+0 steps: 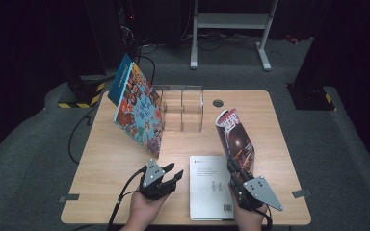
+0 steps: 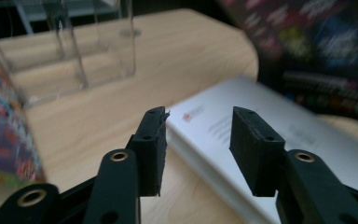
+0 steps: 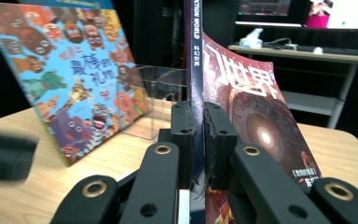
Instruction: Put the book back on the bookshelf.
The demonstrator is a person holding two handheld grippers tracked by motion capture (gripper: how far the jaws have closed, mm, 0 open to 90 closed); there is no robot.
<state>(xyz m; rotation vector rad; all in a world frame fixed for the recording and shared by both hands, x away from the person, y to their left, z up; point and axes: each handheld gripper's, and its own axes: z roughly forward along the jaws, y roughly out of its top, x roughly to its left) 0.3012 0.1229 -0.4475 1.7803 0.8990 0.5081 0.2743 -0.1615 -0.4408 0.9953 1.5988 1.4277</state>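
My right gripper (image 1: 235,174) has its jaws pressed together on the spine edge of a dark science-fiction magazine (image 1: 236,139), pinching it near the bottom so it stands upright off the tabletop (image 1: 106,159), close to the near right corner. I judge I hold it by the spine because that is the stiffest part; the glossy cover (image 3: 256,116) still bows away to one side in the right gripper view. The magazine rises straight out of the jaws, its top leaning toward the far edge.

My left gripper (image 1: 166,179) hangs above the near edge with its jaws spread and nothing between them. In the left gripper view the fingertips (image 2: 154,140) frame the long edge of the white book (image 2: 242,140), which lies flat just beyond, between my two hands.

Further out, the clear acrylic book holder (image 1: 182,108) stands toward the far edge at the middle, its slots empty. A colourful picture book (image 1: 137,108) leans tilted against its left side. I reckon the magazine is bound for one of those slots.
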